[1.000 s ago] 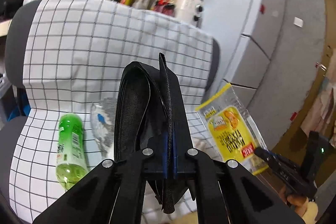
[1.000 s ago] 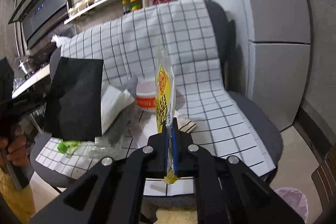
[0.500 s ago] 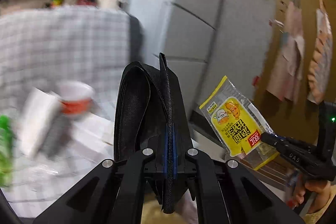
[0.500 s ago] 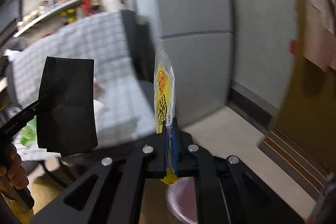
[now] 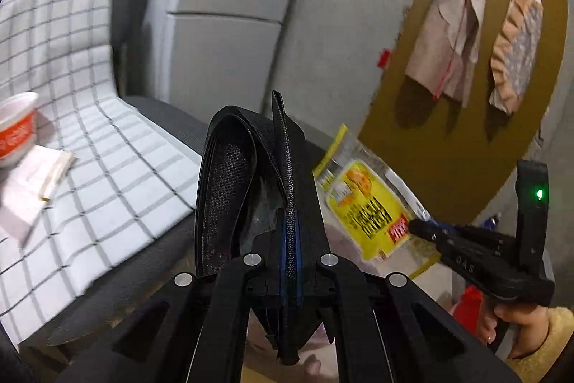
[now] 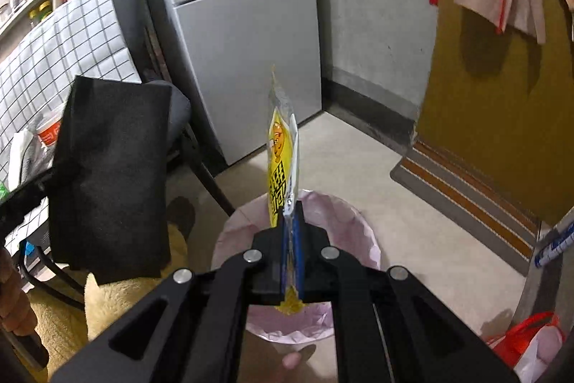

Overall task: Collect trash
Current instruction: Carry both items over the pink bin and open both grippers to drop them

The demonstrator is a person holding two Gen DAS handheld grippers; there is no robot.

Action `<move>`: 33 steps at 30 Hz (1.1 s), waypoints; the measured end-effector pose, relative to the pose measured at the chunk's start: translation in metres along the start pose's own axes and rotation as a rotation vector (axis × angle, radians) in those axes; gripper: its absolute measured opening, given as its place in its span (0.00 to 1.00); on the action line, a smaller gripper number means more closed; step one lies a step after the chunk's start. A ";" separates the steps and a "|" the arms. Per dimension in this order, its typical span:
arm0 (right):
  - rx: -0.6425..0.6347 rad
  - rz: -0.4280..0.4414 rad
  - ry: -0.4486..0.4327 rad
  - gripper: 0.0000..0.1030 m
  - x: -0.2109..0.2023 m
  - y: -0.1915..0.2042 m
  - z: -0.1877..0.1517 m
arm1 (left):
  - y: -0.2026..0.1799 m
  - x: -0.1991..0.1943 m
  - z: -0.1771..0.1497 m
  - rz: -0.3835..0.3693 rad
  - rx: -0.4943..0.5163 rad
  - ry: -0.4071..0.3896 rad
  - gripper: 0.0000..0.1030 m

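Clamping black pouch (image 5: 258, 189) in left gripper (image 5: 291, 261); pinching yellow snack wrapper (image 6: 281, 164) in right gripper (image 6: 292, 239) (edge-on), hanging above pink-lined bin (image 6: 351, 225).

Each camera rides on a handheld gripper, looking forward and downward along its fingers. The left view faces the grey fridge (image 5: 229, 34) and the checked chair cover (image 5: 107, 174). The right view tilts down at the pink-lined bin (image 6: 358, 232), close below. Both share the fridge, the chair, and each other's gripper.
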State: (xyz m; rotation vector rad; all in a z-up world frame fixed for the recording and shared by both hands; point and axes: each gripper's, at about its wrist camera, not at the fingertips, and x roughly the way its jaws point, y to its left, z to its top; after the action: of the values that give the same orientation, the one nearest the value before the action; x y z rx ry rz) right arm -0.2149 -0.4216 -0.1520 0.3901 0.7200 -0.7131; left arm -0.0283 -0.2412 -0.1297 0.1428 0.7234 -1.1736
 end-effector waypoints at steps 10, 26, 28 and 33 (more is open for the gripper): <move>0.070 -0.035 0.004 0.04 0.001 -0.028 -0.001 | -0.027 0.088 -0.003 -0.046 0.079 0.168 0.50; 0.126 -0.028 0.198 0.22 0.068 -0.019 -0.012 | 0.007 0.033 0.025 0.143 0.020 0.065 0.52; 0.160 -0.030 0.238 0.35 0.076 -0.020 -0.018 | 0.014 0.020 0.020 0.163 0.004 0.055 0.52; 0.117 -0.042 0.143 0.36 0.041 -0.001 -0.007 | 0.026 -0.018 0.009 0.212 -0.022 0.021 0.52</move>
State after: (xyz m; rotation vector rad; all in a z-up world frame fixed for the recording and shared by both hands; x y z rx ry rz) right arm -0.1968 -0.4378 -0.1863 0.5380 0.8252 -0.7748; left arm -0.0052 -0.2205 -0.1189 0.2091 0.7211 -0.9632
